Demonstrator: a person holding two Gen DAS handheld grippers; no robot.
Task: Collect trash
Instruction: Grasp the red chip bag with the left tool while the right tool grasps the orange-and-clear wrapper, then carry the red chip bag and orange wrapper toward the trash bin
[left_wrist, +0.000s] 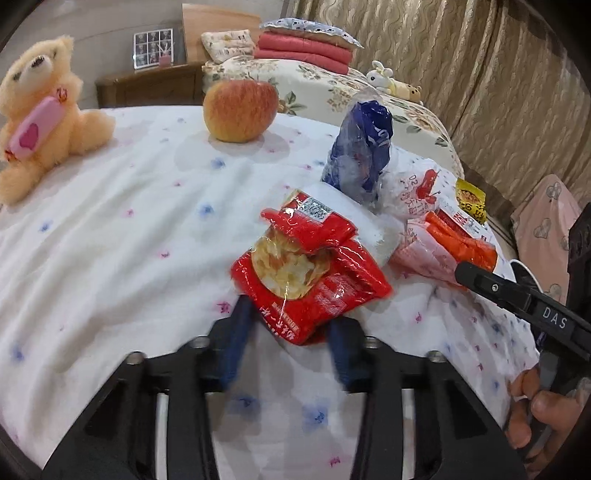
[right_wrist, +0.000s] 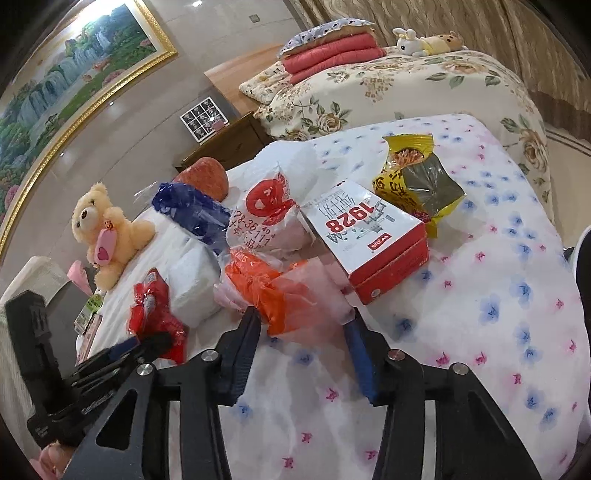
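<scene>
My left tool (left_wrist: 290, 325) has its blue-padded jaws spread wide, grasping nothing, and the near corner of the crinkled red plastic snack wrapper (left_wrist: 310, 280) sits right between the fingertips, its long axis running away from me and slightly to the left. I judge a short push forward and a squeeze would take it. My right tool (right_wrist: 303, 328) is likewise spread and empty, its tips flanking the near edge of the translucent orange and pink plastic bag (right_wrist: 273, 291). Both lie on the white flower-print bed cover (right_wrist: 480, 332). Farther out lie a crumpled blue plastic wrapper (left_wrist: 360, 147), a white bag with a red print (right_wrist: 266, 218), a red and white cardboard box (right_wrist: 373, 243) and a yellow foil packet (right_wrist: 417, 184). The left tool is nearer the red wrapper; the right tool is nearer the orange bag.
</scene>
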